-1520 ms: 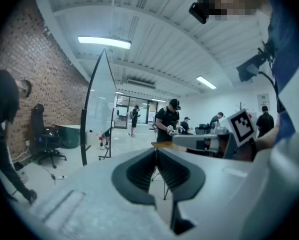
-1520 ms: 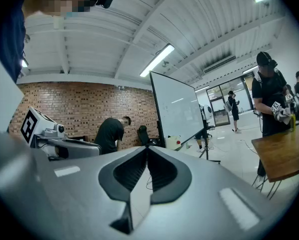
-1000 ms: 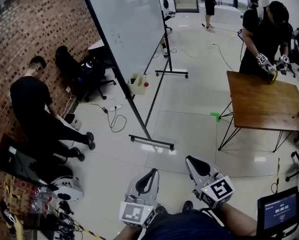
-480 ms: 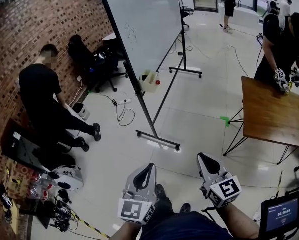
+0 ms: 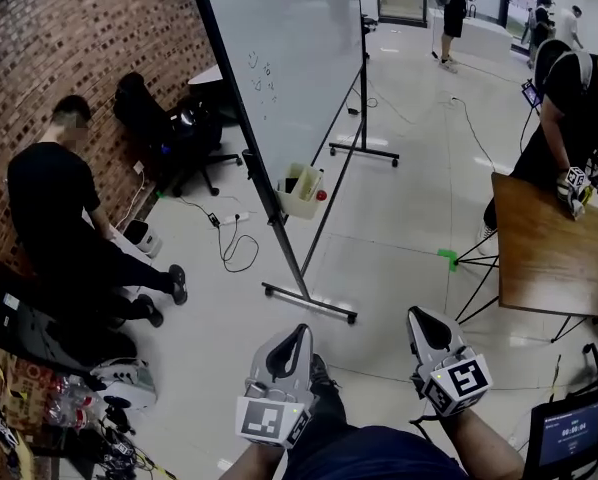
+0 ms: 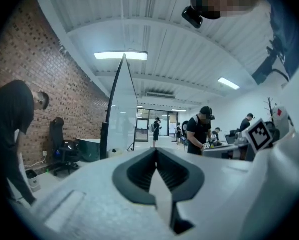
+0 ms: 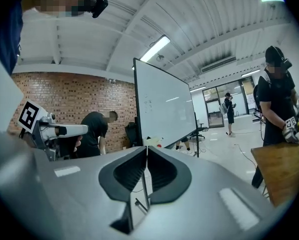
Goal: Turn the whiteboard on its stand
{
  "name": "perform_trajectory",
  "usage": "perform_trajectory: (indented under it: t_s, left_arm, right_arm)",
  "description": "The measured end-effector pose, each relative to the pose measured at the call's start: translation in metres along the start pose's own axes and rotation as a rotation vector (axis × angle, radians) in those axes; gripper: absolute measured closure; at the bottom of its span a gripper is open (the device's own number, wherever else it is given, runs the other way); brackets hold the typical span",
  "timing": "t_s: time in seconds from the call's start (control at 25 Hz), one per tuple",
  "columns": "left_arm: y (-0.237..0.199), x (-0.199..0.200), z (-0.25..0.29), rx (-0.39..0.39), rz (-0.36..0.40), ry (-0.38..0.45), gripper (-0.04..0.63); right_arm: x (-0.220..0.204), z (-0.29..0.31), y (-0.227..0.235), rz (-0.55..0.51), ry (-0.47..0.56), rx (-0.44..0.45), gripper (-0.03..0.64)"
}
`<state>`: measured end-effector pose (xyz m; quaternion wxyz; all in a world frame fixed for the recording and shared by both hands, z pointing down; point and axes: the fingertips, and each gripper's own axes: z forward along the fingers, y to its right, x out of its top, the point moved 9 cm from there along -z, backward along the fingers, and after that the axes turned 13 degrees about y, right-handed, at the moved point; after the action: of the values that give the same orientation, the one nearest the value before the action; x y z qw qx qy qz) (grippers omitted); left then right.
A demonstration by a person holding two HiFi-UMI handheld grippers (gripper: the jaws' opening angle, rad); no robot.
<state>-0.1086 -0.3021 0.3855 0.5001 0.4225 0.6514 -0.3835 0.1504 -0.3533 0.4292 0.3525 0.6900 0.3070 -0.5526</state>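
The large whiteboard [image 5: 279,58] stands tilted on its black wheeled stand [image 5: 309,303] ahead of me in the head view; it also shows as a thin edge-on whiteboard [image 6: 120,114] in the left gripper view and as a broad whiteboard [image 7: 164,111] in the right gripper view. My left gripper [image 5: 301,334] is low in the head view, shut and empty, well short of the stand's foot. My right gripper [image 5: 422,317] sits beside it at the right, also shut with nothing held. Both point level toward the board.
A person in black [image 5: 54,218] bends by the brick wall at left, near an office chair [image 5: 169,133] and floor cables [image 5: 229,243]. A white bin [image 5: 301,193] sits under the board. A wooden table [image 5: 554,258] with another person [image 5: 574,98] stands at right.
Both grippers have moved forward across the floor toward the whiteboard stand, which now lies closer in the head view. The jaws stay shut.
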Motion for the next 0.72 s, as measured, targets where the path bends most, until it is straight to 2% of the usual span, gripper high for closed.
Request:
perform_trajectory:
  t_s: [0.2,0.32,0.44,0.6,0.72]
  left_arm:
    - [-0.055,-0.004,0.061,-0.033,-0.047,0.016,0.571]
    - [-0.100,-0.005,0.096,-0.056,-0.039,0.028,0.566]
    - [-0.136,0.004,0.125,-0.040,-0.032,0.045,0.549]
    - [-0.166,0.013,0.150,-0.010,-0.003,0.032,0.423]
    - [-0.193,0.004,0.182,0.032,-0.044,-0.012,0.339]
  right_arm:
    - [0.003,0.071,0.012,-0.028,-0.026,-0.052,0.603]
    - [0.002,0.122,0.014,-0.040,-0.017,-0.078,0.603]
    - [0.008,0.158,0.012,-0.056,-0.004,-0.114,0.603]
    - [0.016,0.188,0.007,-0.007,-0.010,-0.135,0.603]
    - [0.007,0.213,0.022,-0.006,-0.010,-0.110,0.603]
